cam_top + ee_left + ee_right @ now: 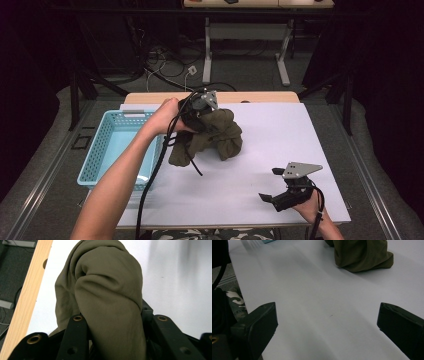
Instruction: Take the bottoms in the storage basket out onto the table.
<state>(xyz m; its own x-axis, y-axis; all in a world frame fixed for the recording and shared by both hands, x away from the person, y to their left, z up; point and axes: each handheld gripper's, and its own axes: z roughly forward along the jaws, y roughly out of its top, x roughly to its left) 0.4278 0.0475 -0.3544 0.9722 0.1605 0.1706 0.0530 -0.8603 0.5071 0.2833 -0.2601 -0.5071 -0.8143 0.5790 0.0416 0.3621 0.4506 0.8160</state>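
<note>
The left gripper (202, 107) pinched a bunched fold of the olive cloth (215, 135), partly lifted off the counter (280, 135) beside the blue basket (107, 145). The right gripper (282, 187) rested wide, empty. Soft and light, the cloth probably handles best by a gathered fold.

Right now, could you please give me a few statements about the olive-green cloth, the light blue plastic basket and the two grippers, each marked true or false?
1. The left gripper is shut on the olive-green cloth. True.
2. The olive-green cloth lies inside the light blue plastic basket. False: it is bunched on the white table sheet, beside the basket.
3. The right gripper has its jaws open with nothing between them. True.
4. The right gripper is touching the cloth. False: it stands apart from it, near the table's front edge.
5. The basket stands to the right of the cloth in the high view. False: it stands to its left.
</note>
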